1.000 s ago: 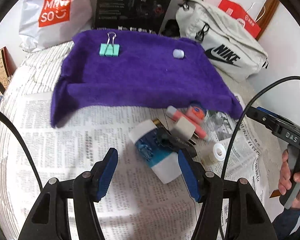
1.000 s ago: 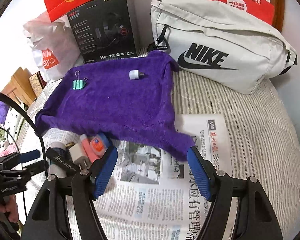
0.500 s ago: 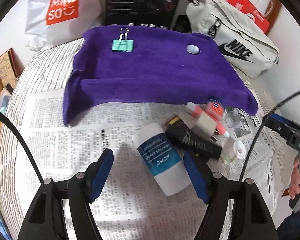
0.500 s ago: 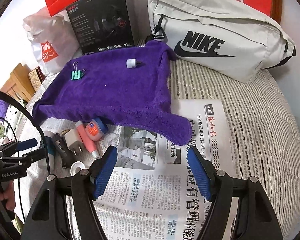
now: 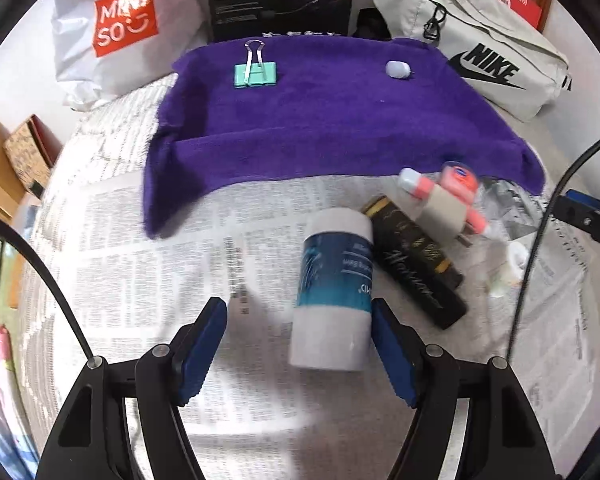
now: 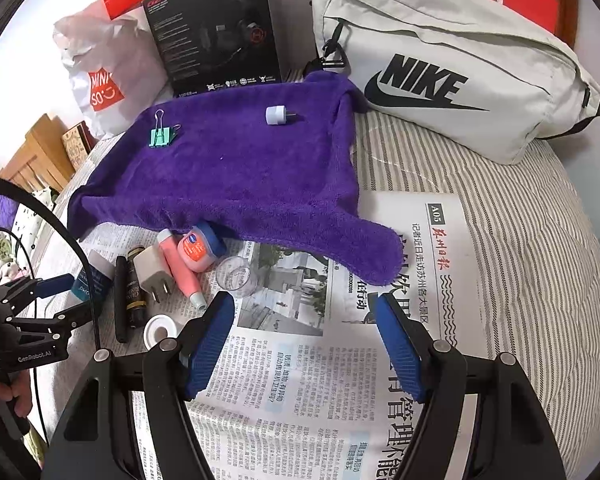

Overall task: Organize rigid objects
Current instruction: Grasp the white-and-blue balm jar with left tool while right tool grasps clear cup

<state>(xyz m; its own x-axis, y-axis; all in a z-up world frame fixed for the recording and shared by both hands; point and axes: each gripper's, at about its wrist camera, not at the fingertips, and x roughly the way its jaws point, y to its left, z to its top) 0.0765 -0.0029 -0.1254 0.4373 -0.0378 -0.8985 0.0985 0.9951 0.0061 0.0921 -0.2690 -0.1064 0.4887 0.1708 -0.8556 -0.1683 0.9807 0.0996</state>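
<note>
Left claw [image 5: 298,344] released, jaws just widened, white bottle with blue label [image 5: 334,288] lying on newspaper [image 5: 120,264] between the pads, right pad close beside it. Right claw [image 6: 304,344] released over newspaper, nothing between. Green binder clip [image 5: 255,74] and small white plug [image 5: 397,69] resting on purple towel [image 5: 320,120].

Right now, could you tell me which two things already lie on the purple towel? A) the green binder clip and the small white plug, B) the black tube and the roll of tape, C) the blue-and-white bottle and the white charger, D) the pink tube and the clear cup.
A: the green binder clip and the small white plug lie on the purple towel; the other items lie on the newspaper.
</note>
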